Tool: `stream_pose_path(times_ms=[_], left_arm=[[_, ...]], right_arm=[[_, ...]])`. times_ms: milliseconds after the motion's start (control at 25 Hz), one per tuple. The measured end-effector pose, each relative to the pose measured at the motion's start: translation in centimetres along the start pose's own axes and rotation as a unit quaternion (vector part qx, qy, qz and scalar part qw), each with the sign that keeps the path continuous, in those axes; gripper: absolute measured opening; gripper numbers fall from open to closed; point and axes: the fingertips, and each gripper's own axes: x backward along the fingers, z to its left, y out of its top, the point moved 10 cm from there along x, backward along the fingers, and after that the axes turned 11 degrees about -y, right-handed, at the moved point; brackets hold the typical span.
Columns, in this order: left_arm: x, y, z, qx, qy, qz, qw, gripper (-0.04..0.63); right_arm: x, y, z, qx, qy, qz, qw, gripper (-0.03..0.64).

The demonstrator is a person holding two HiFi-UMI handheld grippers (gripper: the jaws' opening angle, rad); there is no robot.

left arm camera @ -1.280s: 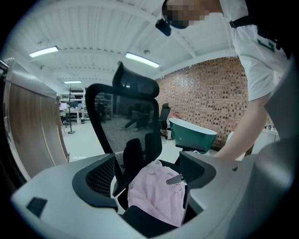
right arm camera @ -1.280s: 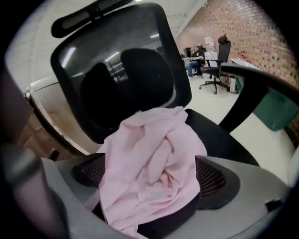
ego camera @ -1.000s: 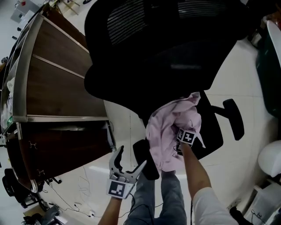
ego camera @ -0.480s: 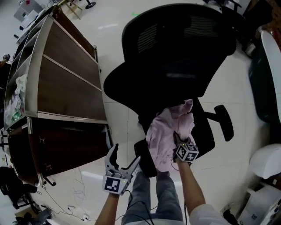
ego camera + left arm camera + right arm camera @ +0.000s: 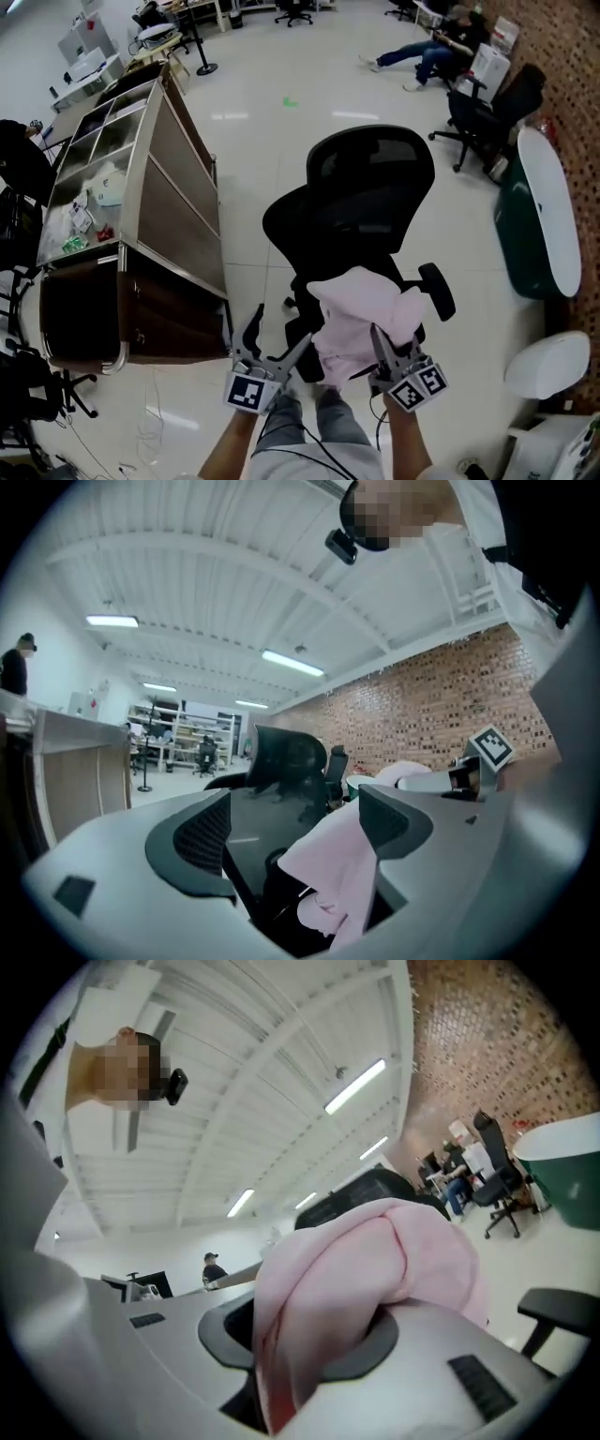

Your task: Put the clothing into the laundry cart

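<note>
The wood-panelled laundry cart (image 5: 178,206) fills the nine-to-ten o'clock side of the head view. Its top compartments open upward and already hold some pale items, so the load should go in from above, not against the side panels. The black office chair (image 5: 366,202) stands at twelve o'clock, between the person and open floor. The carry is best swung leftward around its seat and armrest so that no trailing cloth snags there. The pink garment (image 5: 361,314) is the task's thing. It is bunched at about six o'clock, just in front of the chair seat, raised and draped over the right tongs (image 5: 392,354), which are clamped shut on a thick fold of it. A good part hangs loose below that grip, so it looks wise to lift high before moving across. The left tongs (image 5: 279,330) sit just beside the cloth at seven o'clock, jaws spread wide and gripping nothing. They could gather the hanging tail, or simply stay clear of the cart rim at the drop.
</note>
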Motion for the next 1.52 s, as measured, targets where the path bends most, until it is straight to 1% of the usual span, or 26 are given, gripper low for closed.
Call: stream_pose_path(times_ms=[160, 280, 400, 520, 600, 680, 720, 800, 920, 1000, 1080, 1240, 1320, 1440, 1480, 1520], left_arm=[[1.5, 5.3, -1.4, -0.023, 0.024, -0.032, 0.9989, 0.411], [4.1, 8.7, -2.1, -0.037, 0.044, -0.056, 0.9968, 0.405], [7.1, 10.5, -1.9, -0.044, 0.072, -0.073, 0.9938, 0.405], [10.8, 11.8, -1.5, -0.053, 0.105, -0.087, 0.9892, 0.405], [13.5, 12.3, -1.0, -0.065, 0.133, -0.094, 0.9845, 0.405], [16.1, 12.4, -0.5, -0.079, 0.165, -0.100, 0.9780, 0.405], [17.2, 12.7, -0.5, -0.079, 0.181, -0.105, 0.9747, 0.406], [19.2, 13.5, -1.0, -0.079, 0.215, -0.115, 0.9666, 0.405], [22.7, 14.2, -1.3, -0.101, 0.270, -0.111, 0.9510, 0.405], [25.5, 14.3, -1.3, -0.114, 0.306, -0.100, 0.9397, 0.405], [28.1, 14.6, -1.0, -0.115, 0.340, -0.098, 0.9284, 0.405], [32.8, 14.9, -0.9, -0.113, 0.395, -0.102, 0.9060, 0.405], [34.5, 13.9, -1.2, -0.117, 0.417, -0.100, 0.8956, 0.405], [36.9, 12.1, -2.1, -0.126, 0.450, -0.094, 0.8793, 0.405], [37.6, 12.0, -2.3, -0.128, 0.459, -0.094, 0.8744, 0.405], [38.2, 11.9, -2.4, -0.128, 0.466, -0.094, 0.8703, 0.405]], right_arm=[[0.8, 8.0, 4.1, 0.038, 0.054, -0.073, 0.995, 0.130], [1.6, 11.9, 7.8, 0.055, 0.094, -0.110, 0.988, 0.131], [1.3, 13.6, 11.2, 0.060, 0.139, -0.124, 0.981, 0.130], [0.7, 14.7, 14.8, 0.051, 0.188, -0.135, 0.972, 0.130], [-0.1, 15.1, 17.4, 0.046, 0.228, -0.141, 0.962, 0.131], [-1.1, 15.1, 20.1, 0.044, 0.271, -0.141, 0.951, 0.131], [-1.6, 14.9, 21.3, 0.043, 0.292, -0.139, 0.945, 0.131], [-2.7, 14.6, 23.7, 0.036, 0.336, -0.130, 0.932, 0.131], [-4.5, 13.5, 28.2, 0.023, 0.399, -0.102, 0.911, 0.131], [-5.6, 12.6, 32.2, 0.019, 0.440, -0.084, 0.894, 0.130], [-7.0, 12.0, 36.4, 0.014, 0.478, -0.068, 0.876, 0.130], [-9.8, 11.4, 45.5, 0.007, 0.541, -0.052, 0.839, 0.131], [-10.9, 10.6, 49.2, 0.007, 0.564, -0.053, 0.824, 0.132], [-12.5, 9.0, 54.0, 0.015, 0.586, -0.055, 0.808, 0.132], [-13.1, 8.4, 55.7, 0.022, 0.588, -0.053, 0.807, 0.132], [-13.9, 7.7, 57.4, 0.031, 0.586, -0.049, 0.808, 0.132]])
